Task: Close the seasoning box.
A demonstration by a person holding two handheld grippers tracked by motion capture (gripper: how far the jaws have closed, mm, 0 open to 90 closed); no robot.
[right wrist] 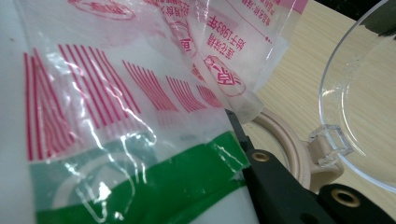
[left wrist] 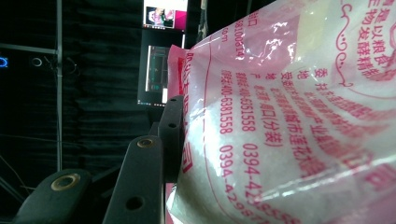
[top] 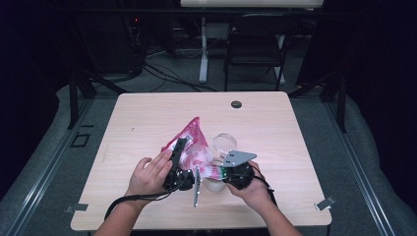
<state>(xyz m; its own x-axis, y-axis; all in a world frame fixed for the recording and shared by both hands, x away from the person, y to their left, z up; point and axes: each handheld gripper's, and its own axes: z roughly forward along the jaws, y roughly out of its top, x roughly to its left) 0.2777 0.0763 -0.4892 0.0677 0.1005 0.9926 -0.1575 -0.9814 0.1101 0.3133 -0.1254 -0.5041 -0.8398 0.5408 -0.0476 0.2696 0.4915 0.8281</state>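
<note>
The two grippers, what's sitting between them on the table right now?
In the high view, the pink and white plastic bag spans from the left gripper to the right gripper. Just behind it stands a clear jar with its lid open.

a pink-printed clear plastic bag of white grains lies tilted near the table's front edge, centre. just beside it stands a container with its clear lid hinged open.

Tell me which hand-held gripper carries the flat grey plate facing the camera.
The right hand-held gripper; its plate lies flat, while the left one's stands edge-on.
</note>
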